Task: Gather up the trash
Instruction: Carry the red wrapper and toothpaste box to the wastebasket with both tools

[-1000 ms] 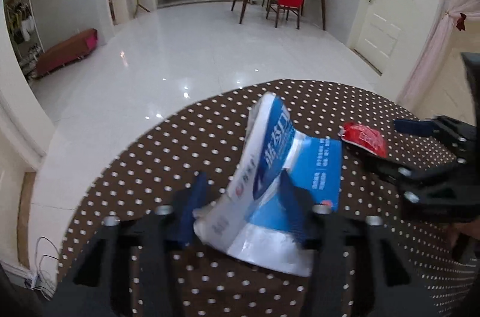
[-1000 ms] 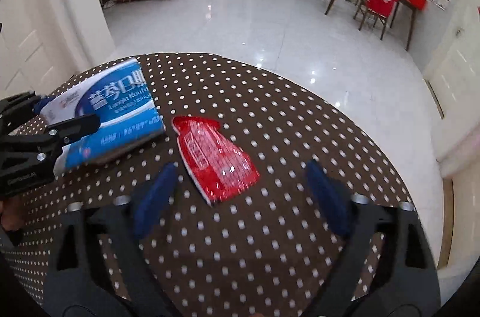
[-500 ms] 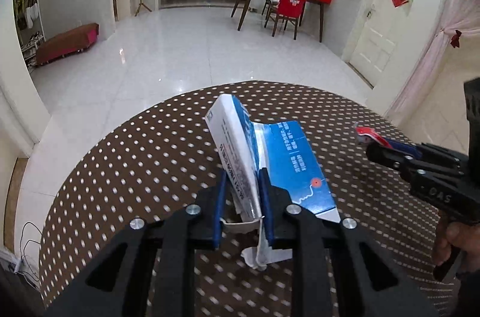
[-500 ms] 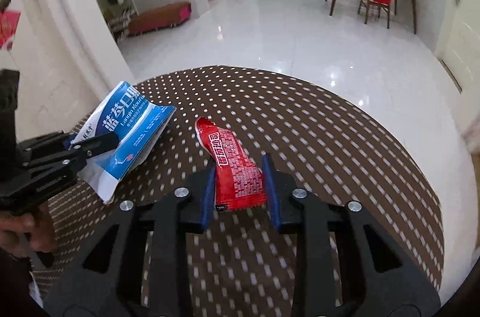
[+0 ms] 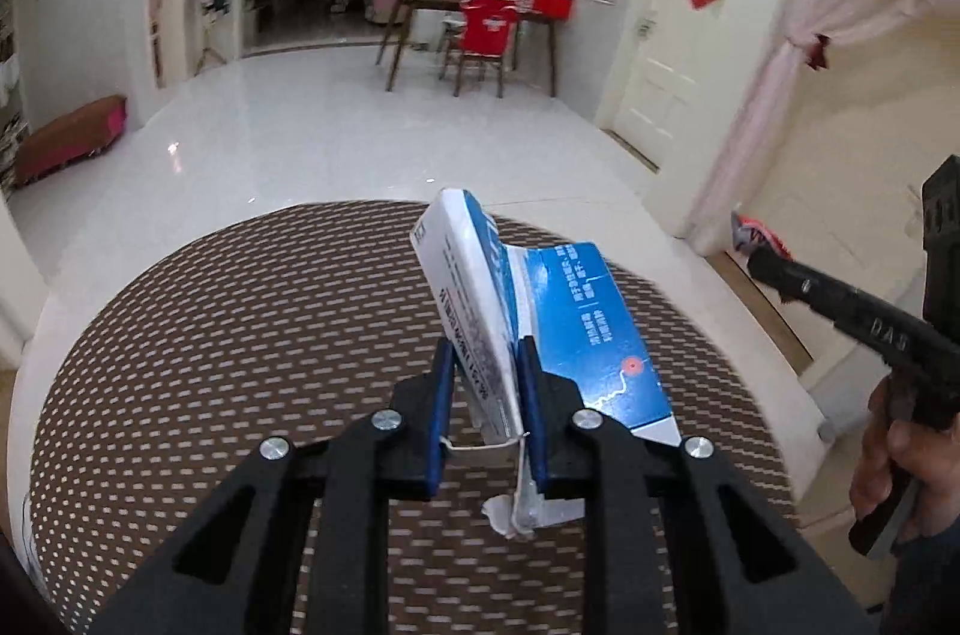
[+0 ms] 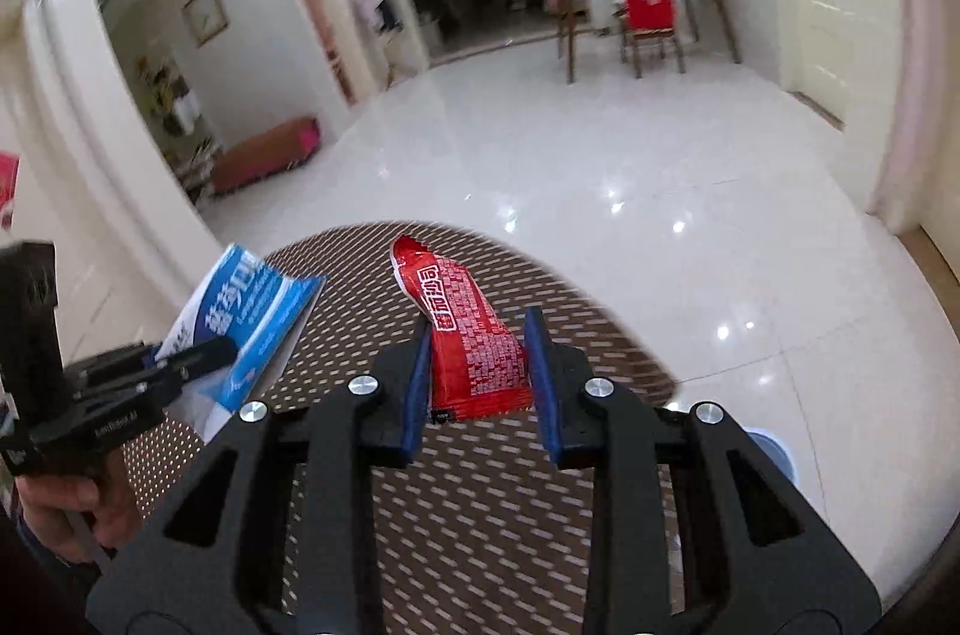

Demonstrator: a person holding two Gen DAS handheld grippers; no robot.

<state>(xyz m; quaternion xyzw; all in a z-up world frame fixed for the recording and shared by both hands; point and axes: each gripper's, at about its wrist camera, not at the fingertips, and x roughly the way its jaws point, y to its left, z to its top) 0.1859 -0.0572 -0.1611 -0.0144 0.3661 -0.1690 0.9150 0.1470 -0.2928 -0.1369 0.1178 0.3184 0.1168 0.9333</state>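
Observation:
My left gripper [image 5: 483,365] is shut on a folded blue and white package [image 5: 576,317], held above the round brown polka-dot table [image 5: 210,335]. My right gripper [image 6: 477,335] is shut on a red snack wrapper [image 6: 474,341], also lifted above the table [image 6: 480,515]. In the left wrist view the right gripper [image 5: 774,269] shows at the right with a bit of the red wrapper [image 5: 753,230] at its tip. In the right wrist view the left gripper [image 6: 180,359] and the blue package [image 6: 252,311] show at the left.
A glossy white tiled floor [image 5: 360,131] lies beyond the table. A wooden table and a red-covered chair [image 5: 486,35] stand far back. A low red bench [image 5: 66,143] is at the left wall. A blue and white object [image 6: 774,455] sits on the floor below the table's right edge.
Both grippers closed on their items a second ago and have since lifted them off the table; both views now tilt upward.

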